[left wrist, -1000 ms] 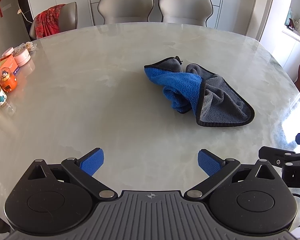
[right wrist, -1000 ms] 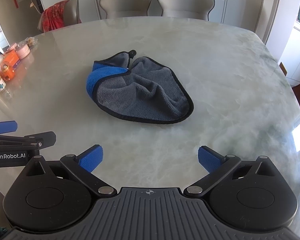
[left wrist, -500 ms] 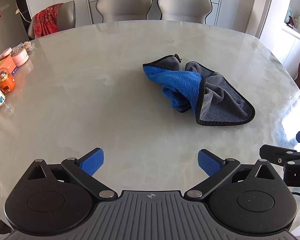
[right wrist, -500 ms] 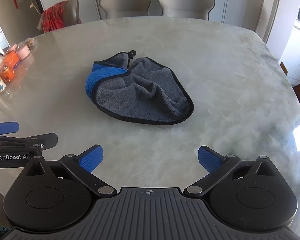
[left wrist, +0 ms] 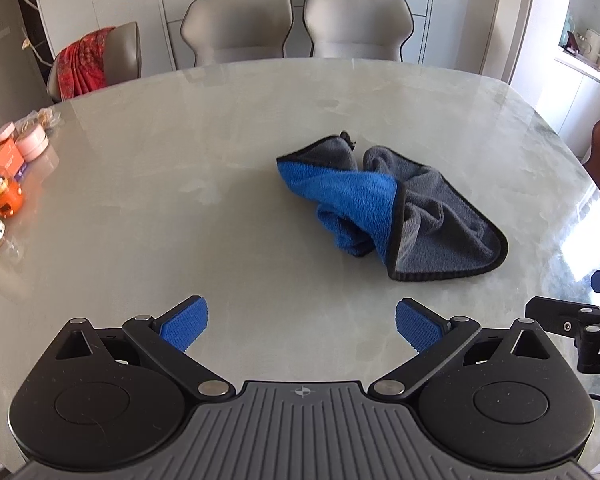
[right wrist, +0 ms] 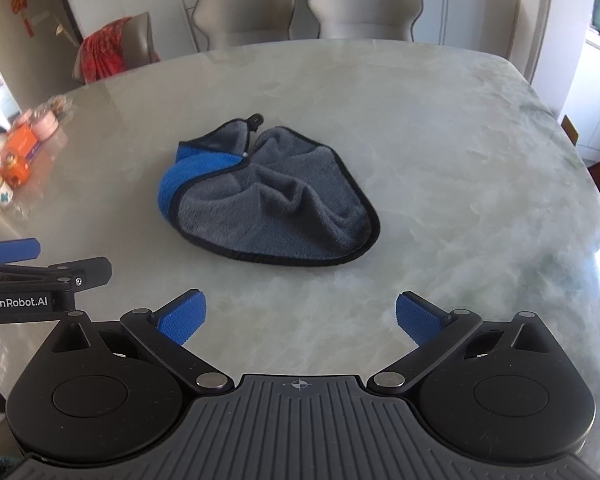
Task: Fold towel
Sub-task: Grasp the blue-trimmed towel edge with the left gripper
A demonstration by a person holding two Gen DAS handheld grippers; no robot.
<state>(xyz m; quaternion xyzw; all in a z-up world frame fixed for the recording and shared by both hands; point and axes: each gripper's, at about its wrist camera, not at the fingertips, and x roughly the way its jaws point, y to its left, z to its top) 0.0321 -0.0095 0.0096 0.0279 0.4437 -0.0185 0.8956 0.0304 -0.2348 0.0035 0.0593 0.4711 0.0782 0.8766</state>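
Right wrist view: microfiber towel [right wrist: 276,196] crumpled mid-worktop [right wrist: 460,160], well ahead of my tools. Left tool [left wrist: 302,324] spread, empty; right tool [right wrist: 300,318] same. Risk I see: pinching bunched blue-grey layers together, dragging towel, folding in wrinkles.

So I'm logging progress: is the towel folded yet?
No. The towel lies crumpled, grey side bunched, a blue flap turned over.

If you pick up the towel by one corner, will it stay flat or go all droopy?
Probably droopy: the towel already lies crumpled in soft folds, so it looks limp, not stiff. It likely weighs little, being a thin cloth with one blue flap turned over. Its fuzzy pile should grip well, though on the glossy table it may slide if pushed.
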